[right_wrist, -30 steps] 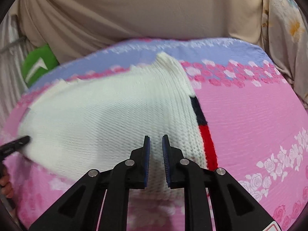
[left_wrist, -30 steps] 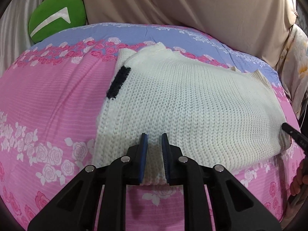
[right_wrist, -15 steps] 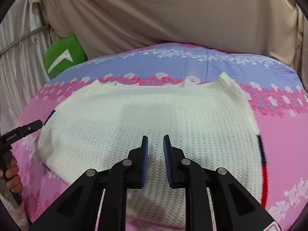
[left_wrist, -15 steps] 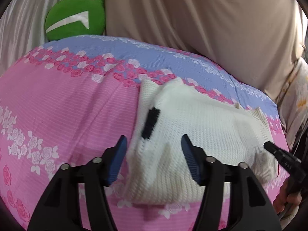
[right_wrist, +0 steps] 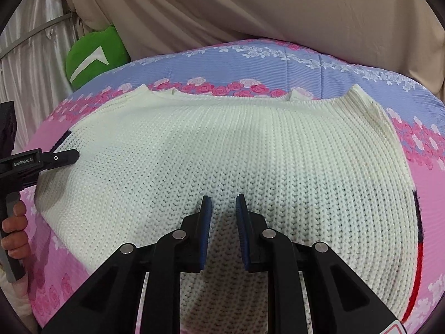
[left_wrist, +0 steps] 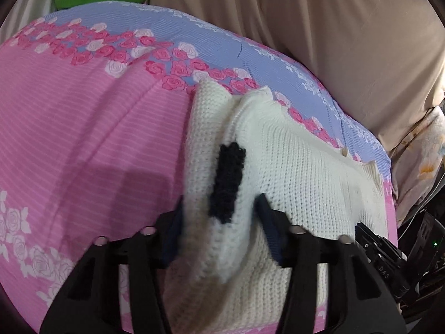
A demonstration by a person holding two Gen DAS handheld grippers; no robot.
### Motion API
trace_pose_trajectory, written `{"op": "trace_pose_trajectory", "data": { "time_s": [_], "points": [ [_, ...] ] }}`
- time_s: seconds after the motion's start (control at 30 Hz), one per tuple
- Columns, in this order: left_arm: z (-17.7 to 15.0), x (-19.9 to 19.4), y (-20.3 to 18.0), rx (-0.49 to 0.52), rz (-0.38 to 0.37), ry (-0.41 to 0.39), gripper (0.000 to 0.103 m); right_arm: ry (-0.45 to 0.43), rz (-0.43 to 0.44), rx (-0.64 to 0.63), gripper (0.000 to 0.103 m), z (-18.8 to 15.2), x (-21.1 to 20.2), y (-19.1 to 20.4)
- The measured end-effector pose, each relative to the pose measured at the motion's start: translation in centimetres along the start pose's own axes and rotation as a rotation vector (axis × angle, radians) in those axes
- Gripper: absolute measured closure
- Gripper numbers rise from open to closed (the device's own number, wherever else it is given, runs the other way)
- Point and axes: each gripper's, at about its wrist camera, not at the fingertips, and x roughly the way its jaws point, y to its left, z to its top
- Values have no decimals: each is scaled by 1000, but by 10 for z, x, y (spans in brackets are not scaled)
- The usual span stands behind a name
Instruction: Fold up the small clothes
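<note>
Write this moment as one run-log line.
stage: fold underway | left gripper: open, straddling white knitted sweater edge by navy patch | right gripper: narrow gap, above sweater

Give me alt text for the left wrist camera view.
The left hand-held gripper, fingers spread, straddles the left edge of a cream knitted sweater beside its navy patch. The sweater lies on a pink rose-print bedsheet.

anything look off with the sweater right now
Mostly tidy: the sweater lies flat on the bedspread. Its left edge is bunched and raised between the open left gripper's fingers, with the dark patch crumpled there. No damage shows.
</note>
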Motion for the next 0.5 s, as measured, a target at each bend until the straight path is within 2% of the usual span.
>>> {"op": "trace_pose_trajectory", "data": {
  "time_s": [0.1,0.2,0.27,0.33,0.5],
  "points": [
    [4,-15,-13,18,-24,-40,74,-6,18,21,85,-2,-2,-2],
    [6,-33,-41,79,-48,-93,76,-7,47,51,83,-4,-6,-7],
    [5,-45,-69,138,-77,-117,76,-7,71,72,80,-6,-12,-10],
    [3,-54,-104,215,-99,-140,77,-21,81,95,70,-9,-21,-15],
    [-8,-55,-192,399,-165,-133,77,-77,83,167,67,-24,-53,-42]
  ]
}}
